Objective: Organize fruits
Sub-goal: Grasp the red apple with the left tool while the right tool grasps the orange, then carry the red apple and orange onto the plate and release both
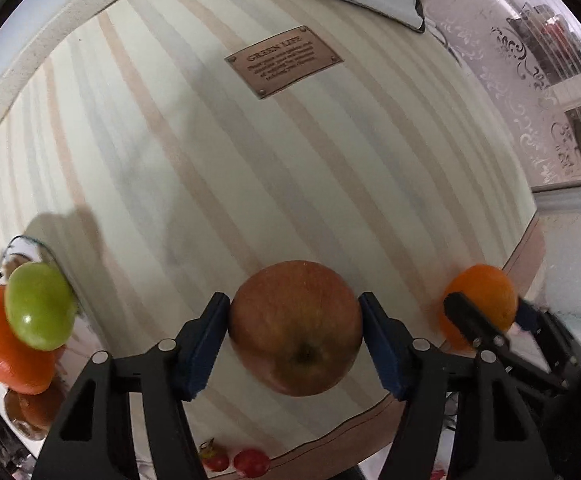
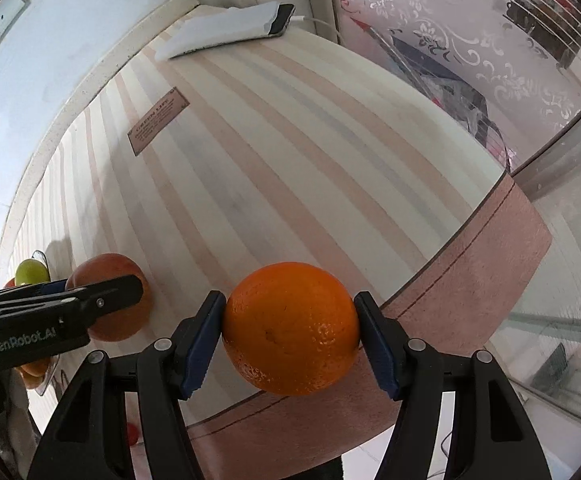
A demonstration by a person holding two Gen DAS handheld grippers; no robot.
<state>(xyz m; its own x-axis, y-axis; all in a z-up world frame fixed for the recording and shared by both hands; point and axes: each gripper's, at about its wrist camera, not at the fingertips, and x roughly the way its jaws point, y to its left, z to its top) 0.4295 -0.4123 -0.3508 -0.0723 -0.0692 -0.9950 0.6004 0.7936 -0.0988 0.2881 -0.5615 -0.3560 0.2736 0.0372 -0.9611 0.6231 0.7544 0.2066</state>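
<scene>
A red apple (image 1: 295, 328) sits between the blue pads of my left gripper (image 1: 293, 306), which is shut on it and points down over the striped mat (image 1: 210, 152). My right gripper (image 2: 289, 308) is shut on an orange (image 2: 290, 332) above the mat's brown border. From the right wrist view, the left gripper (image 2: 102, 292) and its apple (image 2: 118, 268) are close by on the left. At the far left a glass bowl (image 1: 30, 242) holds a green apple (image 1: 38, 306) and an orange (image 1: 10, 352).
Two cherry tomatoes (image 1: 250, 462) lie off the mat's near edge. A brown label (image 1: 282, 62) is fixed to the mat. A phone in a white sleeve (image 2: 226, 30) lies at the far end. A patterned glass panel (image 2: 470, 60) borders the right side.
</scene>
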